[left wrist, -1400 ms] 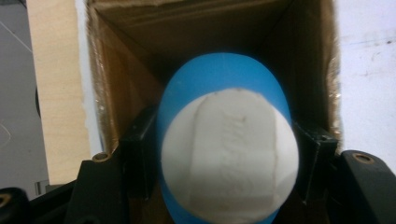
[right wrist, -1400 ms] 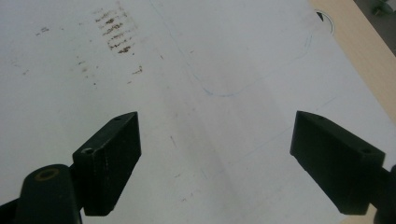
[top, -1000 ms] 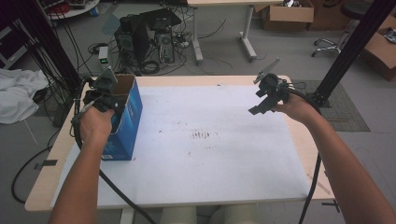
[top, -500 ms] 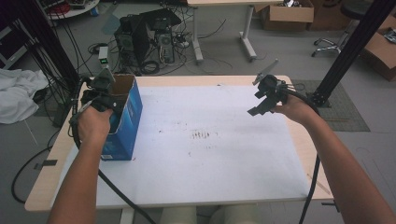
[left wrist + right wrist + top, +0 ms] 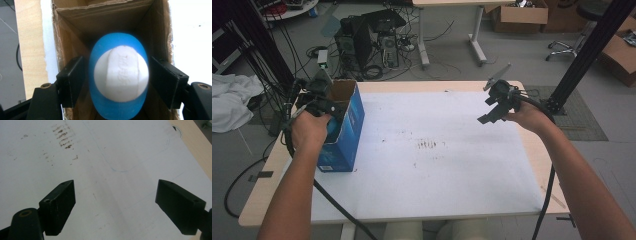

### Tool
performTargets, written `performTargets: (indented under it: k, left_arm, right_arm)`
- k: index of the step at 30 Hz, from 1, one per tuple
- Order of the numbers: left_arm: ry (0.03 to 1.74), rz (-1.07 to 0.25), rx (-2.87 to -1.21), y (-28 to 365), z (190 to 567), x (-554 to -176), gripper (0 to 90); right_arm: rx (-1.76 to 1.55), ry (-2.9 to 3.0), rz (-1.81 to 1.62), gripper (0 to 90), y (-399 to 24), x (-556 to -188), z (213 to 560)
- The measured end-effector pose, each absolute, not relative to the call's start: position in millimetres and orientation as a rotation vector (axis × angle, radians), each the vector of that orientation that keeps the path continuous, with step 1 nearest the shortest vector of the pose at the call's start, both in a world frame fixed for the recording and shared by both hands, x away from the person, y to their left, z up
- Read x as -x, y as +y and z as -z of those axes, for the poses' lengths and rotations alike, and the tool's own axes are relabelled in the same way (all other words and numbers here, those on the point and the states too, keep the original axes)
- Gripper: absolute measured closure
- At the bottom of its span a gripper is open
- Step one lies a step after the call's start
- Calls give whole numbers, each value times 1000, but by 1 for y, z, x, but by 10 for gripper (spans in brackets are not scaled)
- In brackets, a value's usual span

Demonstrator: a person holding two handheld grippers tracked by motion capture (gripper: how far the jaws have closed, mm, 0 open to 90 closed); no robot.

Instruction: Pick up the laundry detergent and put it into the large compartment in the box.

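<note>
Blue and white, the egg-shaped object [image 5: 118, 77] hangs between the jaws of the left gripper [image 5: 117, 82], which have just been opening and no longer press it, so it probably drops into the cardboard box [image 5: 75, 37] below, while the right gripper [image 5: 115, 205] hovers spread over the counter [image 5: 190, 147].

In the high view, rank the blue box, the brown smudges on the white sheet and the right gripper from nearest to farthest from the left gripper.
1. blue box: right under the left gripper, at the table's left edge.
2. brown smudges: mid-sheet, to its right.
3. right gripper: far across, near the table's right side.
</note>
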State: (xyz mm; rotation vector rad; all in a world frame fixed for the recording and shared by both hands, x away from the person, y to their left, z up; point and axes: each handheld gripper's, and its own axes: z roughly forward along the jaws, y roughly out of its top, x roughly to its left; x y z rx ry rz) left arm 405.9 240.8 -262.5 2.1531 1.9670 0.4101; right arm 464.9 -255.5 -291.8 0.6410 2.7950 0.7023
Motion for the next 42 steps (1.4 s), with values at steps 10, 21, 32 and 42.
performTargets:
  k: [10,21,32,42]
  left_arm:
    - [1934,-418,-2166,237,243,-403,285]
    - [1887,-451,-2161,230,221,-402,275]
    - [1791,-445,-2150,216,197,-400,275]
    - [1641,-379,-2197,187,188,-402,218]
  right_arm:
    - [-645,2791,-708,163,-257,-463,290]
    - [-643,2786,-714,163,-258,-461,288]
    - [-644,2785,-714,163,-259,-461,288]
    - [-649,2786,-713,163,-259,-460,287]
